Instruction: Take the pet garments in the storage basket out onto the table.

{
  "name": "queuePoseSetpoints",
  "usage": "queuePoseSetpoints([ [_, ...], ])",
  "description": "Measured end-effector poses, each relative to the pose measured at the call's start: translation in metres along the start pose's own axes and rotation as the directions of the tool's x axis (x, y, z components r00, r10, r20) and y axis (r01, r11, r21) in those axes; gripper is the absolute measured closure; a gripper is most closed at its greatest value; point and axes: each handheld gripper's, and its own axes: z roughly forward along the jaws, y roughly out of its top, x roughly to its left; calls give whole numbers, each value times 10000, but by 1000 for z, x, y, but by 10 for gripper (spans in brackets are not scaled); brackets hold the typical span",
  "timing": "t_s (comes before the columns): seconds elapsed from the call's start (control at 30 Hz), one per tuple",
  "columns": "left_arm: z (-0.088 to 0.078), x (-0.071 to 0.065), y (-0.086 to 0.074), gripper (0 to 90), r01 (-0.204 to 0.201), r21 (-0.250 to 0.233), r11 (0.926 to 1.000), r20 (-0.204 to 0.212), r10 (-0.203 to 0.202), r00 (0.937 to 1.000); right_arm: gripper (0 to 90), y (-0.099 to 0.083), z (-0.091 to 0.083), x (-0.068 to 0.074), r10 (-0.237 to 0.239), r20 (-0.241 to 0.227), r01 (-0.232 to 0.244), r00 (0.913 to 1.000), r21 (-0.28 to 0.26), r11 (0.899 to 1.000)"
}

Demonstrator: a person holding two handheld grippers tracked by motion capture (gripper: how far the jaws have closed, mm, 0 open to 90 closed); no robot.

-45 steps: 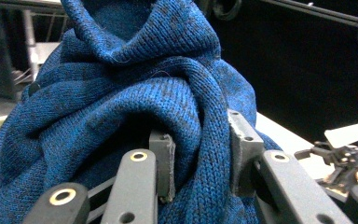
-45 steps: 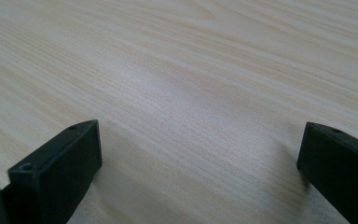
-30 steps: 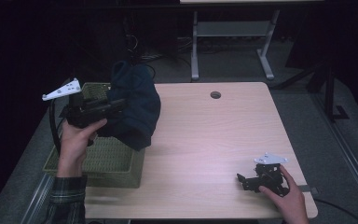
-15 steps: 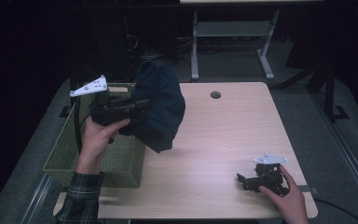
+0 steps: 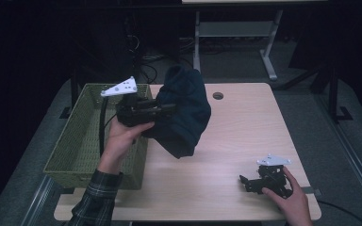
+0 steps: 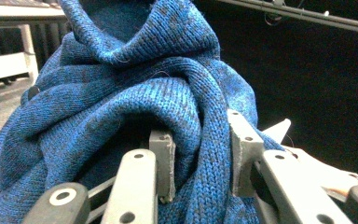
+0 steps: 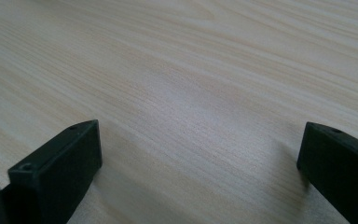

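A dark blue knitted garment hangs in the air over the left part of the wooden table. My left gripper is shut on a thick fold of it, held up beside the basket. In the left gripper view the blue knit bulges between the two grey pads and fills most of the picture. My right gripper rests low at the table's front right corner, jaws wide apart. In the right gripper view its black fingertips frame bare wood with nothing between them.
A green woven basket stands at the table's left edge, under my left forearm. A round cable hole sits near the table's far edge. A white desk frame stands behind the table on the dark floor.
My left hand has carried the garment to the right, from above the basket out over the table's left part. The right hand and its gripper have stayed where they were.
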Motion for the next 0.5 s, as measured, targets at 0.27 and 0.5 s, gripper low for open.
queuePoseSetpoints([
  [0.27, 33, -5, -6, 679, -103, 617, 9980, 186, 91, 9998, 0, 0, 0, 0, 27, -10, -27, 10000, -4, 10000],
  [0.5, 63, -6, -21, 678, -173, 1390, 9901, -100, 188, 9998, 0, 0, 0, 0, 1, -2, -1, 10000, -21, 10000],
])
